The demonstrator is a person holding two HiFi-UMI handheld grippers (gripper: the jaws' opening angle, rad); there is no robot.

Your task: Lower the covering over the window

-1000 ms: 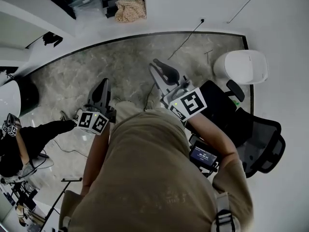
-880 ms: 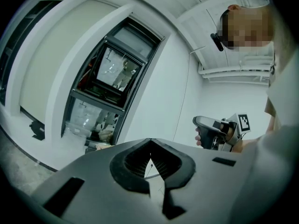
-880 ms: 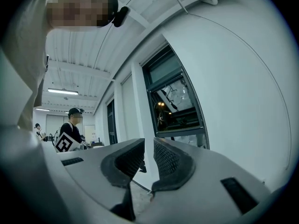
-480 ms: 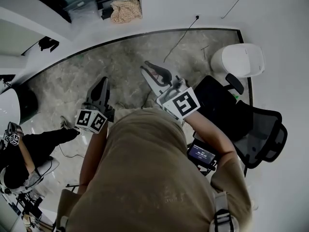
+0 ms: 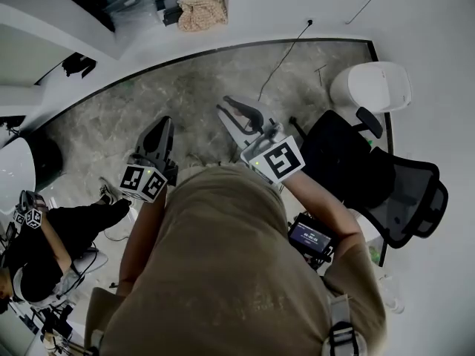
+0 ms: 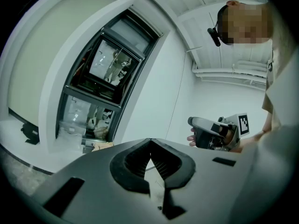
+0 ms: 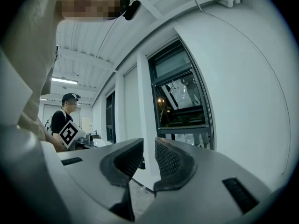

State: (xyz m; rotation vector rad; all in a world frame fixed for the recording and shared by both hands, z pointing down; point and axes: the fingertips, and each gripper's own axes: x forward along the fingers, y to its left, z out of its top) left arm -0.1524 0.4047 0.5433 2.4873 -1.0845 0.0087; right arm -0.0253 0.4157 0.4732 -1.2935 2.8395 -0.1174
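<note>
White walls surround the dark-framed glass window (image 6: 103,73) at upper left, uncovered and well apart from both grippers. The left gripper (image 6: 150,148) is clenched and empty. The right gripper (image 7: 148,150) has just been opening, with nothing between, probably preparing to grasp.

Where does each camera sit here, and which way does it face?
Head view: on the person's head, facing steeply down at the floor; shirt, arms, left tool, right tool show.
Left gripper view: on the left tool, looking along shut jaws at the window; shirt at right.
Right gripper view: on the right tool, looking between empty jaws that have just been opening at the window; shirt at left.
Both gripper views share that window.
</note>
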